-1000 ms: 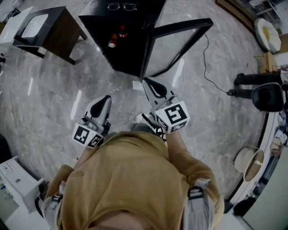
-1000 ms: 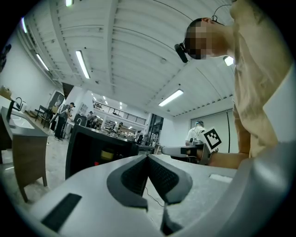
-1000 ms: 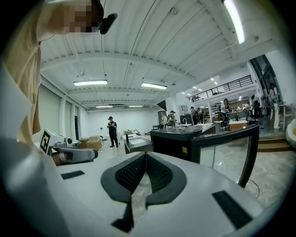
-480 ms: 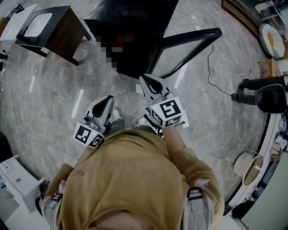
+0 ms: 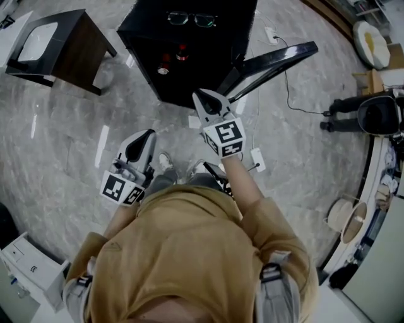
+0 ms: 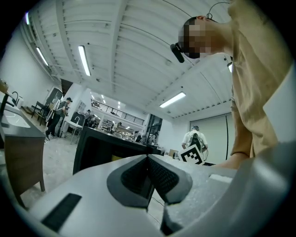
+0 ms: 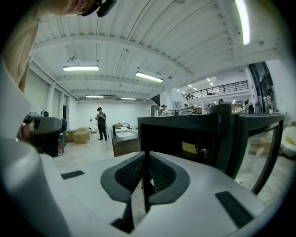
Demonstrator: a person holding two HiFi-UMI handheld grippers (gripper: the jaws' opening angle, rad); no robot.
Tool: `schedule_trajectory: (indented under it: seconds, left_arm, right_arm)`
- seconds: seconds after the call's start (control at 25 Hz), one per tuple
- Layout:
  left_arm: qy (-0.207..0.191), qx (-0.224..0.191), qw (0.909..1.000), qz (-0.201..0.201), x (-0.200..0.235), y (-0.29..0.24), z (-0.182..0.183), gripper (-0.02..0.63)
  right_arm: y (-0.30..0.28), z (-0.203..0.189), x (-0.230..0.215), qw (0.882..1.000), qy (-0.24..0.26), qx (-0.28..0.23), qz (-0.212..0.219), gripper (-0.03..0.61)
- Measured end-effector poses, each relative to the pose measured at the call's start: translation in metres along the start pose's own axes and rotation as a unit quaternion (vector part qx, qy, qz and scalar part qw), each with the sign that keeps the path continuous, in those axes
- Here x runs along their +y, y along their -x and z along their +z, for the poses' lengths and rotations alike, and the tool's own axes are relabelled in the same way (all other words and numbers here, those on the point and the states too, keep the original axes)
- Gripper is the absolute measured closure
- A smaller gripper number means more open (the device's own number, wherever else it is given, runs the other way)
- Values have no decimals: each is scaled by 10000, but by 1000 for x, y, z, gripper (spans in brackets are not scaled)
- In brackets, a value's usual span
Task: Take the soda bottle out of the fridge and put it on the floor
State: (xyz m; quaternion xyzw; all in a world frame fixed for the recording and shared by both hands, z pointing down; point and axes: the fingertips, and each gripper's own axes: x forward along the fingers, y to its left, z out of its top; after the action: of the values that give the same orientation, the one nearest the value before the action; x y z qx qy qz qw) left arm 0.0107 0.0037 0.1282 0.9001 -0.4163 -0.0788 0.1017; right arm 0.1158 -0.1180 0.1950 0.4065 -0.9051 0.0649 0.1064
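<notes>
Facing open fridge (image 5: pixel 189 88), reach step I'd say. Both left gripper (image 5: pixel 146 136) and right gripper (image 5: pixel 203 96) closed, empty. Next: spread right jaws, go in for bottle (image 5: pixel 182 52).

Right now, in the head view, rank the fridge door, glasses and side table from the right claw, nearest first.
1. Fridge door, open, just right of the right claw.
2. Glasses, atop the fridge, beyond.
3. Side table, far left.

No word, number or brand can be read anywhere. The only marks are black-and-white square code patterns, without letters, on the white marker cube (image 5: pixel 120 189) of the left hand-held gripper (image 5: pixel 145 139) and on that of the right hand-held gripper (image 5: pixel 203 99).
</notes>
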Motion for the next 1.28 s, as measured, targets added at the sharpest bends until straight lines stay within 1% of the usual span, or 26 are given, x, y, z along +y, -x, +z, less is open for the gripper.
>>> schedule_trajectory:
  seconds: [0.08,0.24,0.36,0.4,0.44,0.56,0.64,0.72,0.84,0.96,1.12,1.28]
  left_arm:
    - [65,80,9999,67,18,6,-8,611]
    - [288,333,9989,139,51,9,-39,611]
    - [365,368,9986,126,74,5,-58,611]
    - [392,353,9985,129,81,4,-63,611]
    - [426,334,9984,134,87,3,-69,611]
    - [656,302,9972,180,99,2,-90,611]
    - [833,332,9958,207,105,5,-108,611]
    - [919,425,9946,233,113,8,-127,611]
    - [978,504,9931,399,136,12,-150,611]
    - [1070,480,9915,556,152,17,-163,611]
    - [1136,514,9908,516,164,22,-177,611]
    - [1232,565,9893,539,178,27,-196,611]
  right_arm:
    - [-22,-8,-9,9999,-18,48,-111,575]
    - [-70,-24,-32,9994,-41,110,-317,574]
    - [-108,-44,-45,9989,-62,187,-425,567]
    - [-121,-52,-48,9987,-106,228,-436,530]
    - [-133,-62,-50,9985,-163,282,-439,479]
    - [-162,-91,-56,9975,-230,437,-513,473]
    - [-178,-107,-66,9963,-241,512,-653,436]
    - [-194,-118,-79,9947,-261,568,-812,384]
    - [-218,-127,-95,9935,-254,566,-951,356]
    - [-236,-135,-107,9927,-209,574,-1042,329]
    - [-260,-147,-116,9911,-224,565,-1183,289]
    - [-286,-161,-124,9889,-295,562,-1345,281]
